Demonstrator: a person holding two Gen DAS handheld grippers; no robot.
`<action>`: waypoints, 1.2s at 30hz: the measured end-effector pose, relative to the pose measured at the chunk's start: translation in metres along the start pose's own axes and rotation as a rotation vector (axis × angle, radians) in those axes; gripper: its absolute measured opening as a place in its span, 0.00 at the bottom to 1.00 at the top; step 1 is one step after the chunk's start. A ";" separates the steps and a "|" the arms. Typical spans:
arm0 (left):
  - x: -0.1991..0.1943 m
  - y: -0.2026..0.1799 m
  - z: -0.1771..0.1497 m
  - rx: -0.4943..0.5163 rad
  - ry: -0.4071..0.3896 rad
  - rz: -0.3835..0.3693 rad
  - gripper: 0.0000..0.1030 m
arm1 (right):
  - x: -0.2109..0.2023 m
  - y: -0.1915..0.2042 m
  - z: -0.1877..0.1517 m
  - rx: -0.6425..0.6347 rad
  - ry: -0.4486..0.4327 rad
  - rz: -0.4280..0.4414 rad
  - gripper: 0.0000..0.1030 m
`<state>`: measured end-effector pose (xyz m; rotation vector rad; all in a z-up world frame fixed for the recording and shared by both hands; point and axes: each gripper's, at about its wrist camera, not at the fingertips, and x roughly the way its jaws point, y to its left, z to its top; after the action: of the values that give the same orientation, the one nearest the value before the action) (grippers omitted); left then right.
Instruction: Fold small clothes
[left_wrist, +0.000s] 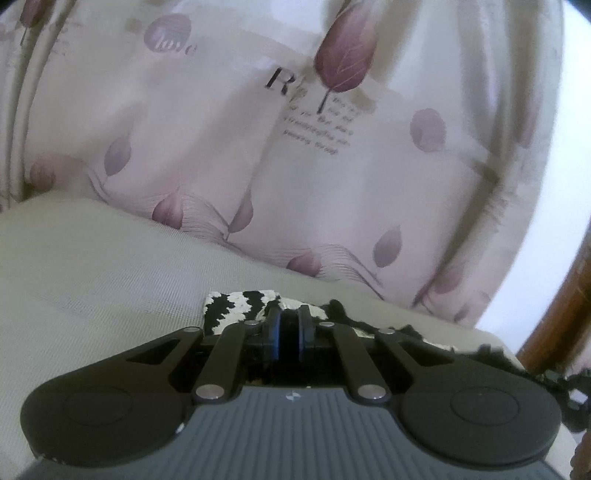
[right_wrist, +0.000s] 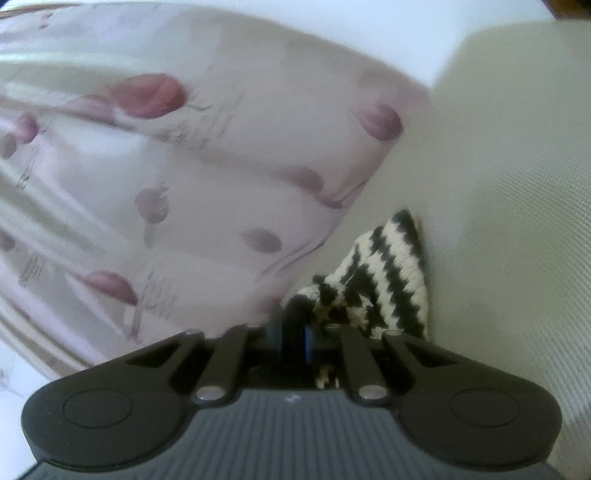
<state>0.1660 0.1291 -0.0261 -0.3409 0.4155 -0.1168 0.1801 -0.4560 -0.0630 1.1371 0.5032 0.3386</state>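
Observation:
A small black-and-white zigzag knitted garment (left_wrist: 236, 306) lies on the beige cushion (left_wrist: 92, 266), with a black fringe trailing to the right. My left gripper (left_wrist: 289, 314) is shut on its near edge. In the right wrist view the same garment (right_wrist: 391, 269) is bunched and lifted at one corner. My right gripper (right_wrist: 291, 314) is shut on its lower left edge. Much of the garment is hidden behind the gripper bodies.
A pale pink curtain with purple leaf prints (left_wrist: 295, 147) hangs just behind the cushion and also shows in the right wrist view (right_wrist: 166, 184). A brown wooden frame (left_wrist: 554, 325) stands at the right edge. The beige cushion (right_wrist: 517, 221) stretches to the right.

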 end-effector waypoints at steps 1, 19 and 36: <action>0.007 0.000 0.000 -0.004 0.004 0.008 0.09 | 0.005 -0.004 0.002 0.007 -0.001 -0.005 0.10; 0.069 0.018 0.004 -0.079 -0.006 0.119 0.57 | 0.051 -0.076 0.010 0.305 -0.131 0.090 0.77; 0.051 0.032 -0.009 0.159 0.183 0.110 0.42 | 0.035 0.026 -0.055 -0.570 0.046 -0.188 0.78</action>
<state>0.2098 0.1474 -0.0647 -0.1499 0.6015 -0.0730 0.1799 -0.3856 -0.0648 0.5269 0.5067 0.3177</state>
